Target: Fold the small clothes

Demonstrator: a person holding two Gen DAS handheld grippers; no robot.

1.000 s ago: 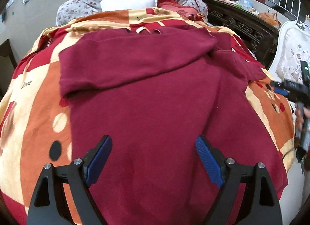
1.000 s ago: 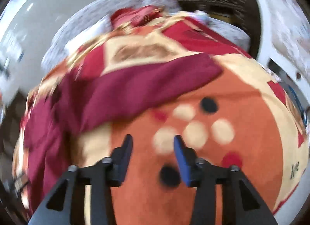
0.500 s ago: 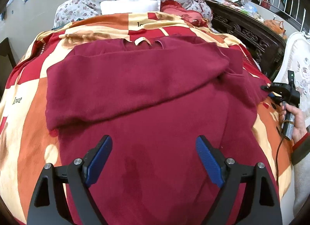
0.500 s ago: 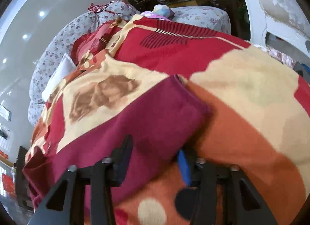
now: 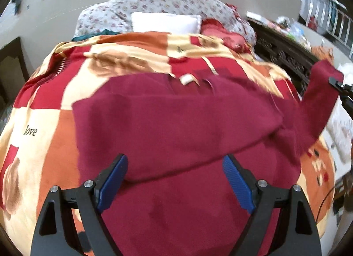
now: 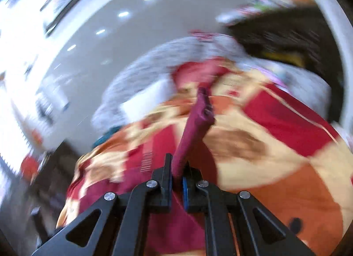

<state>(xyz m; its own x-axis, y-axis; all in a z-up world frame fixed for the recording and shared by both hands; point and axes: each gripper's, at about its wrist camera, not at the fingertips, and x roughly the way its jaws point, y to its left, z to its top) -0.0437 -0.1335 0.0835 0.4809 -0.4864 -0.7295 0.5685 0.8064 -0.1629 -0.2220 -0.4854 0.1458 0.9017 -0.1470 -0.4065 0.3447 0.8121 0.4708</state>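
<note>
A maroon sweater lies spread on the patterned bed cover, with one sleeve folded across its chest. My left gripper is open and empty, hovering over the sweater's lower body. My right gripper is shut on the sweater's other sleeve and holds it lifted off the bed. In the left wrist view that raised sleeve stands up at the right edge, with the right gripper at its cuff. The right wrist view is blurred.
A white pillow and floral bedding lie at the head of the bed. A dark carved wooden headboard or cabinet stands along the right side. A white upholstered chair is at the far right.
My right gripper closed on the sleeve end and lifted it up off the bed. My left gripper moved forward over the sweater and stayed open.
</note>
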